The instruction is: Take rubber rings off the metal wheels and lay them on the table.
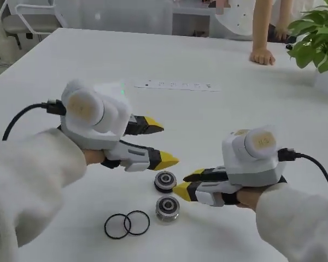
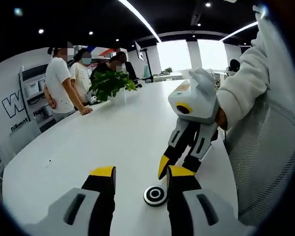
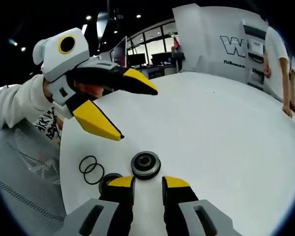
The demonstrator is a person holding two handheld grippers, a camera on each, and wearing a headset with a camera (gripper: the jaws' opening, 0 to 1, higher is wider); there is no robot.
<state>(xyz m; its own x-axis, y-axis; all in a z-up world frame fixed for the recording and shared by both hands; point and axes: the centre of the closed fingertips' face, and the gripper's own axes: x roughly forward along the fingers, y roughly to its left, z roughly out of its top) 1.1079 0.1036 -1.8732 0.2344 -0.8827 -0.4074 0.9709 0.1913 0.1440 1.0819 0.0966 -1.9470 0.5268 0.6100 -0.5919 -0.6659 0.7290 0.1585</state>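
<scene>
Two metal wheels are seen on the white tabletop (image 1: 218, 114) in the head view: the far wheel (image 1: 165, 181) just beside the tips of the right tool (image 1: 180, 183), and the near wheel (image 1: 168, 208) close below it. Two thin black rubber rings (image 1: 126, 224) lie flat near the near wheel, overlapping each other. The left tool (image 1: 169, 144) is held above the tabletop with its jaws spread wide and nothing between them. The right tool's jaws are parted by a narrower gap, and nothing is pinched.

In the left gripper view one wheel is seen between the tool's own jaws, with the right tool pointing down toward it. In the right gripper view both wheels are seen, the near one partly hidden behind a jaw, with the rings beside it and the left tool above.

A white power strip (image 1: 175, 85) is seen farther up the tabletop in the head view. A potted plant (image 2: 110, 83) and several standing people (image 2: 64, 83) are shown in the left gripper view.
</scene>
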